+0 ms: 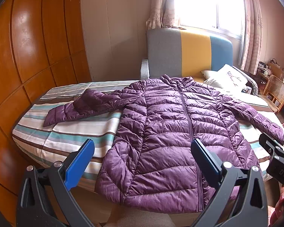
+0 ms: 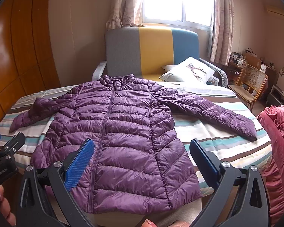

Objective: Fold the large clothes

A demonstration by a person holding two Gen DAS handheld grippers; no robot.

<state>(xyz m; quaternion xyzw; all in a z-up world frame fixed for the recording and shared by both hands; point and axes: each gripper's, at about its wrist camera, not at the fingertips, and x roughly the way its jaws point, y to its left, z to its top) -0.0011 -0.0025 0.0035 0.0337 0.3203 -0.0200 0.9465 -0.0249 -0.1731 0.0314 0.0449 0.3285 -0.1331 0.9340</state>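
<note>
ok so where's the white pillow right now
In the right wrist view the white pillow lies at the bed's far right, against the headboard, beyond the purple jacket.

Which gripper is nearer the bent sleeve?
Left. The left gripper hangs open over the jacket's hem on the bent sleeve's side; the right gripper hangs open further toward the straight sleeve.
</note>
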